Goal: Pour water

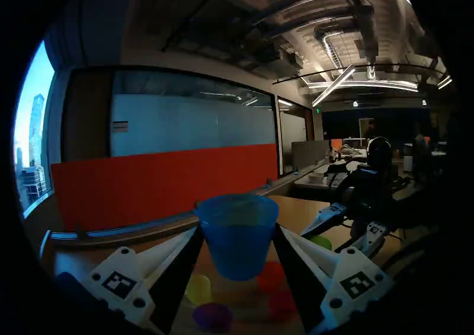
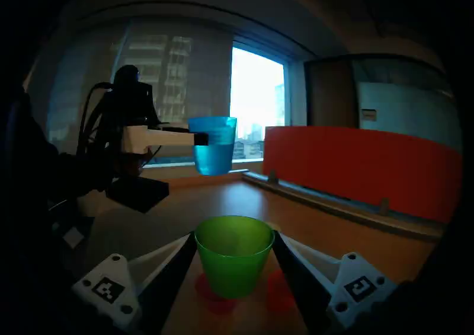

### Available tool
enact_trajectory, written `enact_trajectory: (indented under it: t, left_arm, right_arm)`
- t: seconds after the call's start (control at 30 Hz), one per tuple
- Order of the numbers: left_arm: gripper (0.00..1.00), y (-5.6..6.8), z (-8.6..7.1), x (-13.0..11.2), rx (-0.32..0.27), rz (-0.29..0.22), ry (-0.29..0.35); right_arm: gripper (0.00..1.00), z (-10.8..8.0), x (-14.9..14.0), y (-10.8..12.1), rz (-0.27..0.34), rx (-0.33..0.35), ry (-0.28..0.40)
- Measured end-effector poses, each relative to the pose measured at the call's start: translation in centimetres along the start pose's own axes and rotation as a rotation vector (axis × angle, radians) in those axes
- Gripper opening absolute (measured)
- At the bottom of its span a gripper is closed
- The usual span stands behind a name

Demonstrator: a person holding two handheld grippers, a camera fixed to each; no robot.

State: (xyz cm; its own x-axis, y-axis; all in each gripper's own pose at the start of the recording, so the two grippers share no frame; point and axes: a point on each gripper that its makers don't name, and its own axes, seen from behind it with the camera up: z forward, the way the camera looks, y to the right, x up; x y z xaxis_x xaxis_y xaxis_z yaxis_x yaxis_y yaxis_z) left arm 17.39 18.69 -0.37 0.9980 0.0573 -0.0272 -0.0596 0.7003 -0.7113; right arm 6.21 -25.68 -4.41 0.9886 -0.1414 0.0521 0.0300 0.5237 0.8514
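Left gripper (image 1: pixel 237 233) clamped on blue cup (image 1: pixel 238 249): translucent plastic, tapered, roughly half full of water. Right gripper (image 2: pixel 234 243) grips green cup (image 2: pixel 233 261), same shape, contents unclear. Blue cup upright, higher than and beyond green cup.

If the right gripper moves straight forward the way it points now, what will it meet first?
Most likely the blue cup, which the left gripper holds up almost straight ahead, slightly left of centre. Depth is unclear, so the right gripper with its green cup might pass just under it.
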Motion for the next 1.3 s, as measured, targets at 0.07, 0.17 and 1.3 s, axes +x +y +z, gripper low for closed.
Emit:
enact_trajectory:
  t: [0.07,0.17,1.3]
  left_arm:
    - [0.82,0.0,0.0,0.1,-0.001,0.002,0.004]
    - [0.82,0.1,-0.1,0.2,-0.001,0.009,0.006]
    - [0.82,-0.2,-1.7,0.8,0.002,0.136,0.043]
  right_arm:
    - [0.94,0.1,0.0,-0.2,0.0,0.006,-0.001]
    - [0.94,0.2,0.0,-0.6,-0.003,0.015,-0.003]
    - [0.94,0.8,0.1,-3.4,-0.014,0.1,-0.012]
